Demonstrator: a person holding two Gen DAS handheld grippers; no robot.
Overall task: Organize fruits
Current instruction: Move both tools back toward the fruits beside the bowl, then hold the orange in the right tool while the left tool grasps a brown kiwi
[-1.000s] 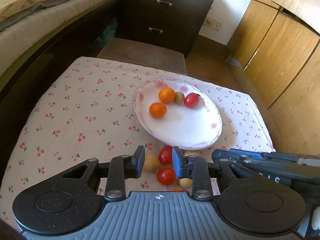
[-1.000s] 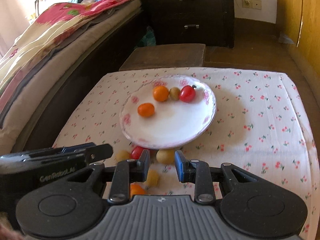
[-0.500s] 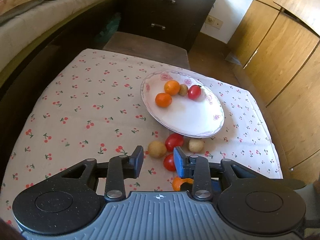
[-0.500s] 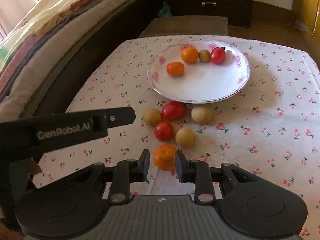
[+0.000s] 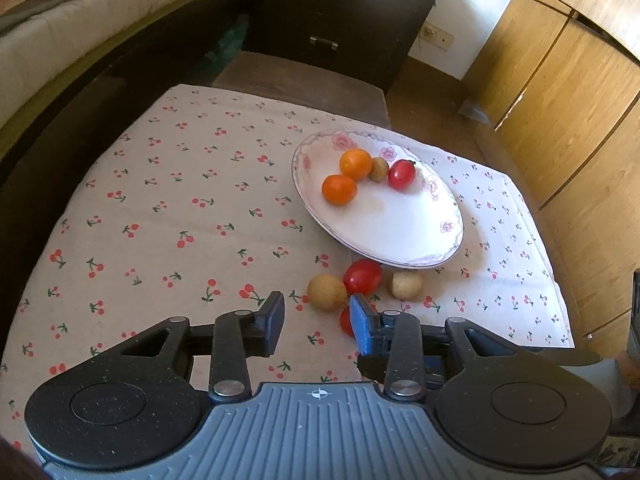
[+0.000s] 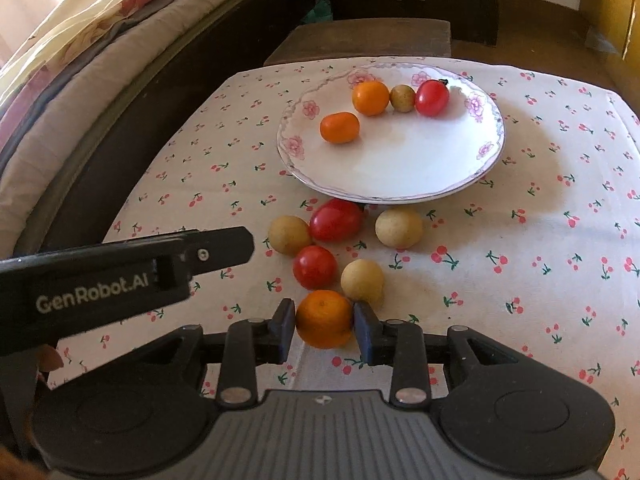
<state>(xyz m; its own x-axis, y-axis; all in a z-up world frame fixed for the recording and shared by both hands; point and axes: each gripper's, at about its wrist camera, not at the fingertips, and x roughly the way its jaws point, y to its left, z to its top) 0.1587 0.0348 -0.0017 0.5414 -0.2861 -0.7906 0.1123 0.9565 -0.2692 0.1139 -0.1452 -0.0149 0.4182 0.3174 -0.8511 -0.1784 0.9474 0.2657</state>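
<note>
A white floral plate [image 6: 400, 176] [image 5: 400, 236] holds two oranges, a small tan fruit and a red tomato. In front of it on the cloth lie two red tomatoes [image 6: 336, 219] [image 6: 315, 267], three tan fruits [image 6: 399, 227] and an orange [image 6: 325, 319]. My right gripper [image 6: 325, 326] has its jaws around this orange, touching or nearly touching its sides. My left gripper [image 5: 316, 322] is open and empty, just left of the loose fruits; it also shows in the right wrist view [image 6: 120, 276].
The cherry-print cloth [image 5: 160, 216] covers a low table. A bed [image 6: 80, 40] runs along the left. A dark stool [image 6: 360, 38] and a dark dresser [image 5: 340, 20] stand behind the table. Wooden cabinets [image 5: 560, 100] are on the right.
Both grippers have drawn back from the plate toward the near edge. My right gripper has come down around the loose orange, which now sits between its jaws.
</note>
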